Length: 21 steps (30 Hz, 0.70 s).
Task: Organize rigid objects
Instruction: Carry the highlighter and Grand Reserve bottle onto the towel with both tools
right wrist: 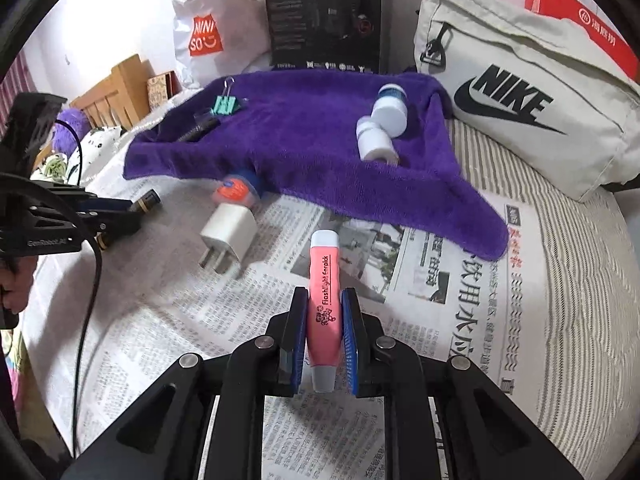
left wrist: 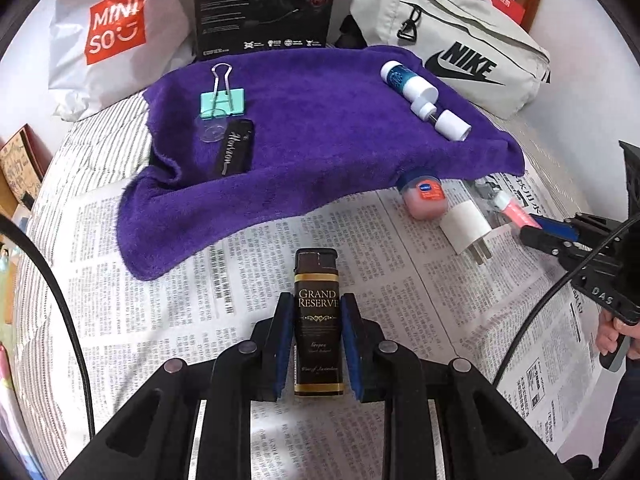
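Left hand-held gripper [left wrist: 316, 320] clamped on the lighter [left wrist: 318, 320], right hand-held gripper [right wrist: 325, 322] clamped on the pink earpick [right wrist: 324, 304]; both long axes point ahead toward the purple towel [left wrist: 312, 128], lying just beyond each, right one nearer.

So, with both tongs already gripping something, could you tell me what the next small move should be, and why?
Probably carry the brown lighter, clamped in the left tongs, onto the purple towel, where the binder clip and other sorted items lie; the right tongs hold the pink earpick.
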### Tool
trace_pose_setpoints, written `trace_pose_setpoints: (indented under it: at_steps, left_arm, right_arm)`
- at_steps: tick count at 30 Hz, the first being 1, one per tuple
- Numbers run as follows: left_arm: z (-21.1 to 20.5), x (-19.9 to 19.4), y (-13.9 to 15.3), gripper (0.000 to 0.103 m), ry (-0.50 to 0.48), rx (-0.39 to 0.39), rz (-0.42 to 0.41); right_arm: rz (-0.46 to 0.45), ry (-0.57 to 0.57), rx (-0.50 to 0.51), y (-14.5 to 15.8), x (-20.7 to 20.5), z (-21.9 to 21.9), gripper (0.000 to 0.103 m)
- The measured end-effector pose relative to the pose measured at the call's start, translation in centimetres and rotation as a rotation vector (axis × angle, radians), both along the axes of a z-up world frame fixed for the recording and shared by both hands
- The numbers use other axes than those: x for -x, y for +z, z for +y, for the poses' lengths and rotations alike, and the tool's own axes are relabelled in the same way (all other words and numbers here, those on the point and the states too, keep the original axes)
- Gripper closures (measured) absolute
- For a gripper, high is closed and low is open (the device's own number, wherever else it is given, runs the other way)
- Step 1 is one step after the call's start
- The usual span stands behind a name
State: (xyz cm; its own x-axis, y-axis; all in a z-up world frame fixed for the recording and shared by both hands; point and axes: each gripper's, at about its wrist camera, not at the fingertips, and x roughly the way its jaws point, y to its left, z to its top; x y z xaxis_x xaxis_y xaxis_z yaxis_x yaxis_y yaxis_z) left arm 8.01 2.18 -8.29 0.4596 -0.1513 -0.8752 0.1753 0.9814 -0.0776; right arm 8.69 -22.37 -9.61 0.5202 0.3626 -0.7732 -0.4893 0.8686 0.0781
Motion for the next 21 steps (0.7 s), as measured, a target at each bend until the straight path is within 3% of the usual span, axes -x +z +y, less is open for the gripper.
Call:
trace_pose_setpoints:
  at_steps: [10,21]
  left_arm:
    - [1.5,-0.7,2.6,0.081,0.022,0.021,-0.041]
    - [3.2,-4.6,4.3,0.081,0.038,0.042,-0.067]
  right_arm:
    - [-0.019,0.019,-0.039,3.4,-1.4,1.0,0.086]
    - [-0.032,0.024,-0.066,5.1,-5.3,3.1,0.086]
